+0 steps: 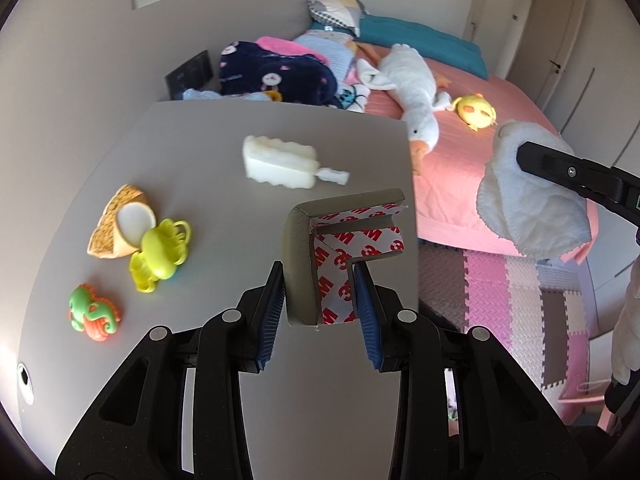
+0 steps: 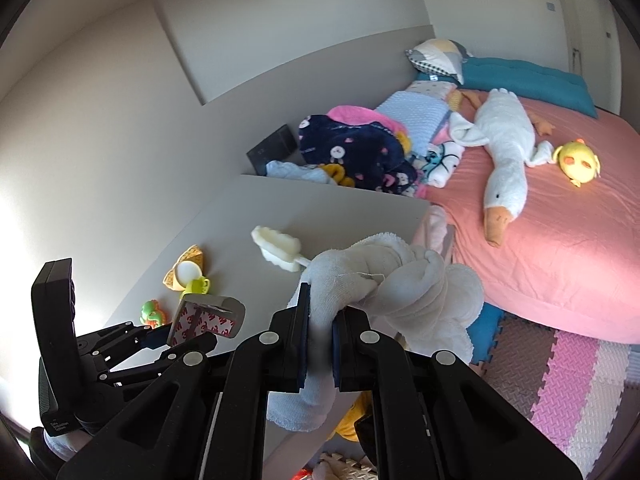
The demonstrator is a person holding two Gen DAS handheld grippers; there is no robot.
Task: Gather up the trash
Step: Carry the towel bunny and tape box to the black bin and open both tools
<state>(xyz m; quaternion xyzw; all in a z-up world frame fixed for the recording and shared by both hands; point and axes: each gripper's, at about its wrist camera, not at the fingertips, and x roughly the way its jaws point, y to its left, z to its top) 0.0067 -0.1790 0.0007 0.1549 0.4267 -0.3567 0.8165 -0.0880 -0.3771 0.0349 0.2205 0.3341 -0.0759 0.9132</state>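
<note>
Above a grey tabletop (image 1: pixel 192 148) strewn with baby toys, the left gripper (image 1: pixel 320 292) clamps a grey L-shaped foam corner guard (image 1: pixel 298 264) backed with red-printed adhesive tape — while the right gripper (image 2: pixel 320 320) pinches a bunched pale-blue terry cloth (image 2: pixel 384 280), both held clear of the surface beside a pink-sheeted bed (image 2: pixel 560 248).

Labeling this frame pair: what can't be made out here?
- Left wrist view: right tongs mostly cut off; white cloth covers their tips.
- Right wrist view: cloth's lower end blurred between the tongs.
- Right wrist view: yellow item below the grey table, hidden by tongs; identity unclear.
- Left wrist view: white brush-like item motion-blurred.
</note>
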